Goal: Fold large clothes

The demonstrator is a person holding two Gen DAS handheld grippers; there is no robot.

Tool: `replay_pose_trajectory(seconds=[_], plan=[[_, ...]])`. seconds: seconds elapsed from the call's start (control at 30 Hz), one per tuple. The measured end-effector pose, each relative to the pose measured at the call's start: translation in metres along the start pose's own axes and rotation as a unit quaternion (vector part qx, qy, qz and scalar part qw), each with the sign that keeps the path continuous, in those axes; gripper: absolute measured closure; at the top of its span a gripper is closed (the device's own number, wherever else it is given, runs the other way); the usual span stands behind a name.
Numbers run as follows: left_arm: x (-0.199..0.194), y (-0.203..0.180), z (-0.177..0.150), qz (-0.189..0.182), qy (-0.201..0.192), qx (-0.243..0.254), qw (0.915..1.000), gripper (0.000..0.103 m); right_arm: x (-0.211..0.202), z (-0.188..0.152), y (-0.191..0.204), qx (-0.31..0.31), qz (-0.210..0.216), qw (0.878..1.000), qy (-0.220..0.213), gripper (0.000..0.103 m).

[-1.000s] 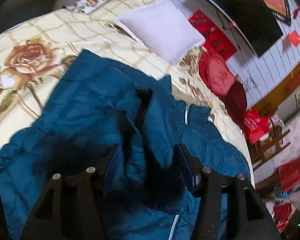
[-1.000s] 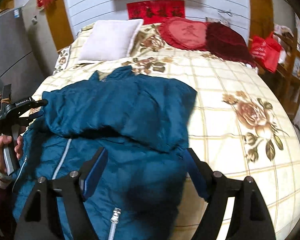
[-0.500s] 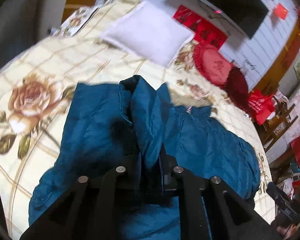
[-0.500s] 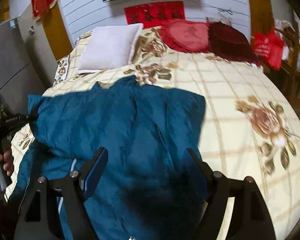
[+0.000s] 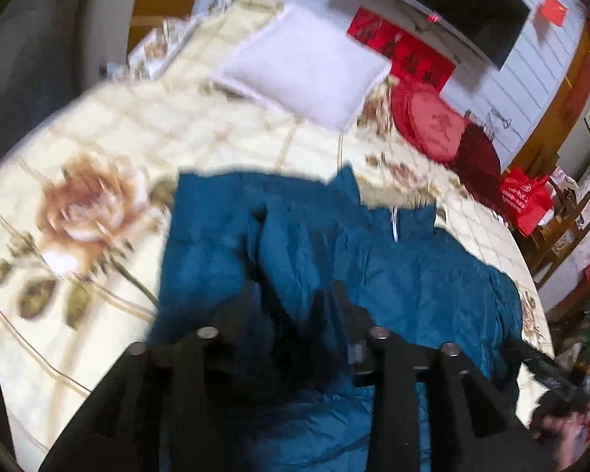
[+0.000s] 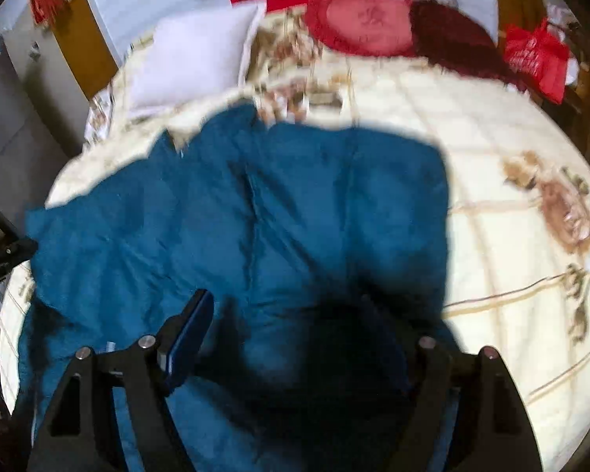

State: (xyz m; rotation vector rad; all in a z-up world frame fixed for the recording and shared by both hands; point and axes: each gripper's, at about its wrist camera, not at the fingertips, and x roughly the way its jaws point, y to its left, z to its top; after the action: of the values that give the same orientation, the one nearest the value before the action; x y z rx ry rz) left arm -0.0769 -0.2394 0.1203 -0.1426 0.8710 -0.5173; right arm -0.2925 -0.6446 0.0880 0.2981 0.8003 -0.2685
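Note:
A large teal puffer jacket (image 5: 413, 275) (image 6: 295, 196) lies on the flowered cream bedspread (image 5: 98, 137) (image 6: 511, 137), one part folded over its body. My left gripper (image 5: 295, 303) hovers low over the jacket's left side; its jaws are opening, and a raised fold of teal fabric stands loose between them. My right gripper (image 6: 291, 314) is open wide just above the jacket's lower middle, with nothing pinched. The left gripper's tip (image 6: 4, 251) shows at the right wrist view's left edge.
A white pillow (image 5: 303, 67) (image 6: 192, 59), a round red cushion (image 5: 432, 122) (image 6: 362, 23) and a dark red cushion (image 5: 476, 161) (image 6: 452, 35) lie at the head of the bed. A red bag (image 5: 527, 200) (image 6: 535, 59) hangs beyond the bed's far side. A person's hand (image 5: 562, 432) is at the corner.
My left gripper pinched a fold of the jacket, lifted it, and has now parted its jaws. My right gripper slid further over the jacket, still open.

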Motion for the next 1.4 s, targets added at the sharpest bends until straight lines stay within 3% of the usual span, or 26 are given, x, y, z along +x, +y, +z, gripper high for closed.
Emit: replay_pose_trajectory(seconds=[0.1, 0.23, 0.47, 0.8, 0.93, 1.0, 1.13, 1.23, 1.4], plan=[[-0.011, -0.011, 0.001, 0.007, -0.028, 0.026, 0.9992, 0.019, -0.017, 0.01, 0.005, -0.007, -0.01, 1.0, -0.024, 0.023], [0.006, -0.025, -0.006, 0.018, -0.018, 0.045, 0.9987, 0.019, -0.009, 0.024, 0.021, -0.02, -0.015, 0.999, -0.023, 0.023], [0.06, -0.038, -0.027, 0.102, 0.012, 0.096, 0.9901, 0.019, 0.044, 0.04, 0.034, -0.019, -0.046, 0.999, -0.007, 0.023], [0.084, -0.036, -0.038, 0.102, 0.028, 0.094, 0.9899, 0.011, 0.09, 0.029, 0.016, -0.019, -0.064, 0.998, -0.01, 0.015], [0.087, -0.037, -0.039, 0.11, 0.034, 0.098, 0.9886, 0.011, 0.081, 0.036, 0.02, -0.004, -0.072, 0.997, 0.012, 0.015], [0.087, -0.036, -0.039, 0.108, 0.036, 0.096, 0.9889, 0.011, 0.066, 0.037, 0.023, 0.01, -0.054, 0.998, -0.005, 0.015], [0.088, -0.035, -0.038, 0.105, 0.038, 0.089, 0.9897, 0.011, 0.04, 0.043, 0.048, 0.011, -0.023, 0.998, -0.049, 0.015], [0.088, -0.035, -0.039, 0.106, 0.037, 0.089, 0.9897, 0.011, 0.054, 0.049, 0.076, -0.026, -0.005, 0.999, -0.027, 0.015], [0.09, -0.036, -0.039, 0.108, 0.037, 0.093, 0.9891, 0.011, 0.097, 0.048, 0.104, -0.08, -0.041, 0.996, 0.003, 0.015]])
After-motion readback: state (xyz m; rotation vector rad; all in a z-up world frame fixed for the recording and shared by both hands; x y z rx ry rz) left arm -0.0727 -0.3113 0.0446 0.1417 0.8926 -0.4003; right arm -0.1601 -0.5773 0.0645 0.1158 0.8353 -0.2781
